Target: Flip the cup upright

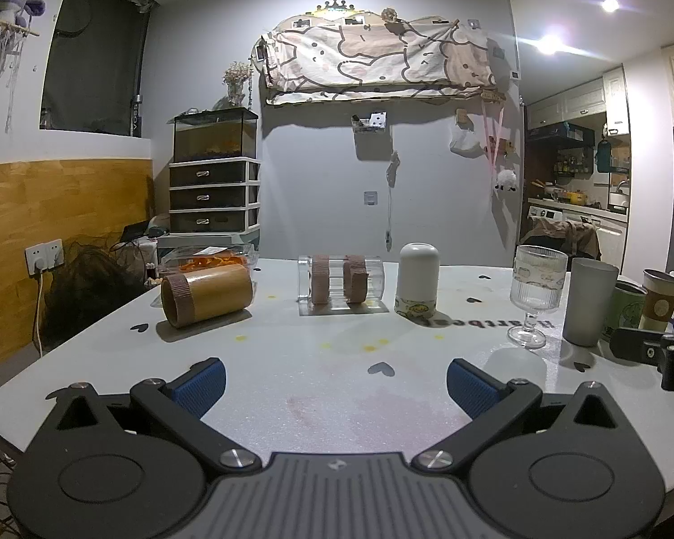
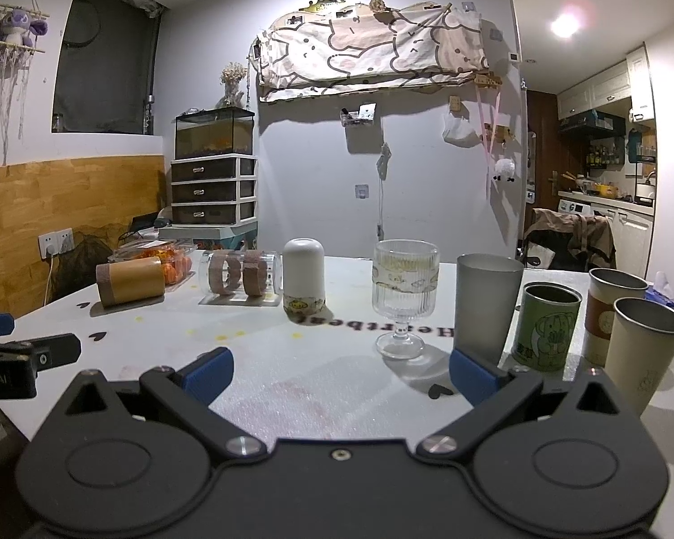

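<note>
A brown bamboo cup (image 1: 206, 297) lies on its side at the table's left; it also shows in the right wrist view (image 2: 130, 286). A clear glass cup (image 1: 340, 286) with brown bands lies on its side in the middle (image 2: 240, 277). A white cup (image 1: 419, 285) stands mouth down beside it (image 2: 304, 282). My left gripper (image 1: 336, 386) is open and empty, low over the near table, well short of the cups. My right gripper (image 2: 341, 377) is open and empty, in front of a ribbed stemmed glass (image 2: 404, 298).
Upright at the right stand a grey tumbler (image 2: 487, 307), a green tin cup (image 2: 547, 325), a sleeved paper cup (image 2: 613, 310) and a cream cup (image 2: 645, 350). A box of orange fruit (image 2: 166, 258) sits at the back left. Each gripper shows at the other view's edge.
</note>
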{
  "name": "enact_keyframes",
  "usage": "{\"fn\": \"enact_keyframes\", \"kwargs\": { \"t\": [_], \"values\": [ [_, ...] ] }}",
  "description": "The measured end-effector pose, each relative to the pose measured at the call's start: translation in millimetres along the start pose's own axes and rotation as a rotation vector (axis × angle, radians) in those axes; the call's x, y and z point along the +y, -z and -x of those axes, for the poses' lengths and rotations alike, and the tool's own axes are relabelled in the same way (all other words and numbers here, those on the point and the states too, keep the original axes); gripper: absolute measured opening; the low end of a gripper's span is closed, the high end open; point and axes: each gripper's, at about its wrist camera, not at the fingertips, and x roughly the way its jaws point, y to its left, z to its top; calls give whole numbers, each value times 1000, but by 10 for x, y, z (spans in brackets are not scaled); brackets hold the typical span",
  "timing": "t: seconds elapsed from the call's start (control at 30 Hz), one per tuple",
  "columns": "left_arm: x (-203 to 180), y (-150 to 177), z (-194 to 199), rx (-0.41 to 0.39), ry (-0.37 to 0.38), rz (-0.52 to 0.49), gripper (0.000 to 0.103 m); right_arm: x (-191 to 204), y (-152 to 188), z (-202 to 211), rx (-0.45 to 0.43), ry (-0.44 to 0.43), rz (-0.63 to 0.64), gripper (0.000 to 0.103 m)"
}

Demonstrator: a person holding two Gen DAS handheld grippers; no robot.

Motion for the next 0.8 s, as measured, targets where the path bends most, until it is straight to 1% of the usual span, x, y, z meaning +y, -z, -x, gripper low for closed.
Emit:
{"fn": "enact_keyframes", "kwargs": {
  "t": [0.8],
  "values": [
    [-2, -9, 5, 3, 0, 3, 103, 11, 16, -9, 2, 1, 0, 103]
  ]
}}
